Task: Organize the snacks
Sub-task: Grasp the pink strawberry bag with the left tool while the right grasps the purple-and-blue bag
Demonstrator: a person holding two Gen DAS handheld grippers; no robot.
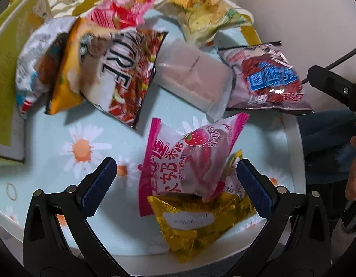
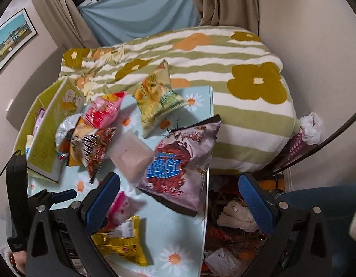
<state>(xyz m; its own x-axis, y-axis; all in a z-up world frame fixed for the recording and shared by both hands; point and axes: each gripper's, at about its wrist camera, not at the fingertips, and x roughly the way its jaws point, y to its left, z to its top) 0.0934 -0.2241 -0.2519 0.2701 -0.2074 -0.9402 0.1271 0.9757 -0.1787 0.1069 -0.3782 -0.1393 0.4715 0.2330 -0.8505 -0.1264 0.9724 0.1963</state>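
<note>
The left gripper (image 1: 175, 184) has its jaws wide apart, holding nothing, over a pink strawberry candy packet (image 1: 189, 159) that overlaps a gold foil packet (image 1: 201, 221) on the daisy-print bench (image 1: 62, 127). The right gripper (image 2: 179, 198) also stands with jaws spread and empty, above the bench's edge, just beside a silver packet with blue lettering (image 2: 180, 164). A pale wrapped block (image 1: 191, 78) lies touching that silver packet. Further out, a red-patterned bag (image 1: 129, 73) leans in a heap with an orange bag (image 1: 64, 73) and a white bag (image 1: 34, 62), beside an open green box (image 2: 48, 133). A yellow-green packet (image 2: 157, 97) lies near the flowered blanket (image 2: 224, 69)
</note>
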